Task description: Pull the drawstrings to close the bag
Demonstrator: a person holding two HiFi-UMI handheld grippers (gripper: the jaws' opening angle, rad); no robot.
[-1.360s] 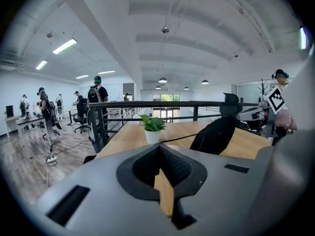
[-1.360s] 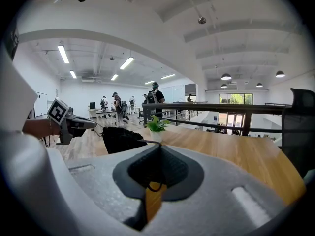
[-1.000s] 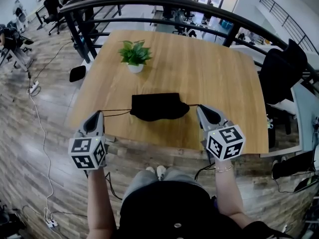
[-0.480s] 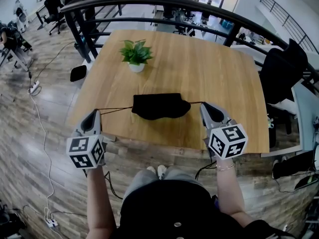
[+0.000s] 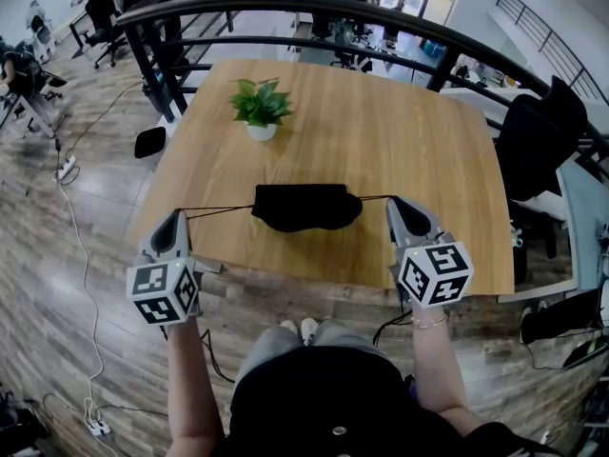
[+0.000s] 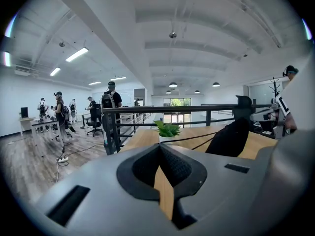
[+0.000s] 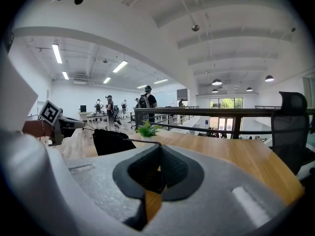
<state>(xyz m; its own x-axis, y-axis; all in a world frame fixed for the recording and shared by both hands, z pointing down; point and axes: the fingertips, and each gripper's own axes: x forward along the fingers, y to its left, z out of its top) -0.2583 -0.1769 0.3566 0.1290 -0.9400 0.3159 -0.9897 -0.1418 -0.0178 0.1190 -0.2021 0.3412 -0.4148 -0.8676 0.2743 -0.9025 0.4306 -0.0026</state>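
Since both strings look taut, I'd say I'm most of the way there. My left gripper (image 5: 178, 219) is pinched tight on the left drawstring (image 5: 219, 208), and my right gripper (image 5: 396, 204) is clamped the same way on the right drawstring (image 5: 374, 198). The black bag (image 5: 306, 207) sits on the table (image 5: 381, 131) between them, near the front edge. I can't tell if the mouth's fully cinched, so maybe one more tug.

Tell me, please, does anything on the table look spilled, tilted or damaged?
Nothing stands out. The black fabric drawstring bag lies flat on the wooden table, its cords taut toward the left gripper and right gripper; the small green potted plant stands upright.
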